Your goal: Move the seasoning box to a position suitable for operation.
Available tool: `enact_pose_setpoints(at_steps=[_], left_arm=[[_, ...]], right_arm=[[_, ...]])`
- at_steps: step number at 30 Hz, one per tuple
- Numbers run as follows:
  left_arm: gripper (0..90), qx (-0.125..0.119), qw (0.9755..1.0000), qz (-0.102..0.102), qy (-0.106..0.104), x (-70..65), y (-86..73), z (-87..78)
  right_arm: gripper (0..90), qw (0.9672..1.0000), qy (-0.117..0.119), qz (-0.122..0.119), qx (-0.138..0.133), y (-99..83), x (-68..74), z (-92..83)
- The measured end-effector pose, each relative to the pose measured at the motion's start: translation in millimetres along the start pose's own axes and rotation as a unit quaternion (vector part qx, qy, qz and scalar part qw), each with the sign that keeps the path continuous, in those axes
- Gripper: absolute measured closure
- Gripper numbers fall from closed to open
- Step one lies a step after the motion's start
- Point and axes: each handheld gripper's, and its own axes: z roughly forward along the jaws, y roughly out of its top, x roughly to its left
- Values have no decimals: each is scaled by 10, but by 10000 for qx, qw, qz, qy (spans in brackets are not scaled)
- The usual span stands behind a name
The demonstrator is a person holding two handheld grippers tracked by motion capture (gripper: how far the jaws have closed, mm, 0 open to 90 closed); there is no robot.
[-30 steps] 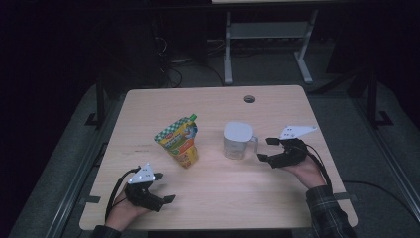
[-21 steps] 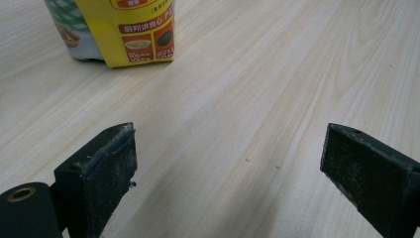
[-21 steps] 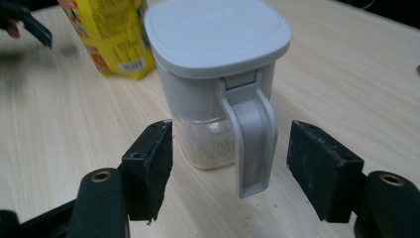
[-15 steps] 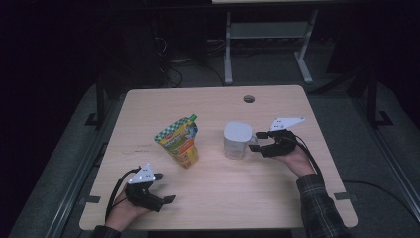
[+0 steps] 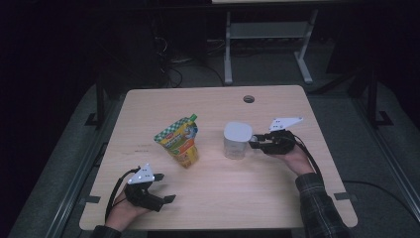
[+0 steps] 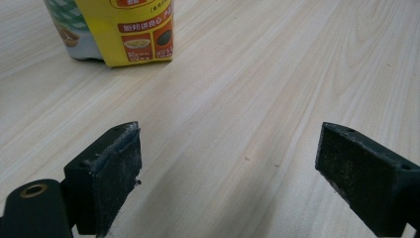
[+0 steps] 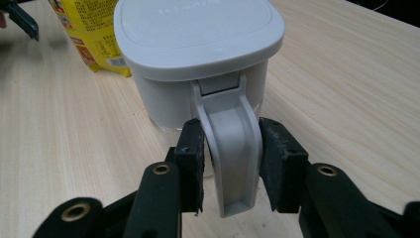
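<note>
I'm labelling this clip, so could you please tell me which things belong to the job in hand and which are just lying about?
In the job:
- white lidded jug, handle between the pads
- right gripper, closing on that handle

Lying about:
- yellow food pouch
- left gripper, open, idle

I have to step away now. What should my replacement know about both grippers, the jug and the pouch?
Right gripper: jaws have just been closing, pads now on either side of the handle of the lidded jug, which stands mid-table.
Left gripper: open, holding nothing, low at the near left.
Pouch: upright left of the jug, untouched.
Done: handle gripped. Left: lifting or moving the jug.
</note>
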Motion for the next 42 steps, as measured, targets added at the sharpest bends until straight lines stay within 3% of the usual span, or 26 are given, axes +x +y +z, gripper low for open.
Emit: enact_pose_setpoints(at_steps=[8, 21, 42], left_arm=[[105, 5, 10000, 16, -3, 0, -1, -3], [117, 7, 10000, 21, -11, 2, -2, -5], [118, -10, 10000, 12, -7, -4, -3, -9]], right_arm=[[683, 9993, -96, -289, 205, 33, 135, -17], [690, 9991, -110, -347, 220, 18, 282, -76], [690, 9989, -99, -449, 109, -87, 672, -281]])
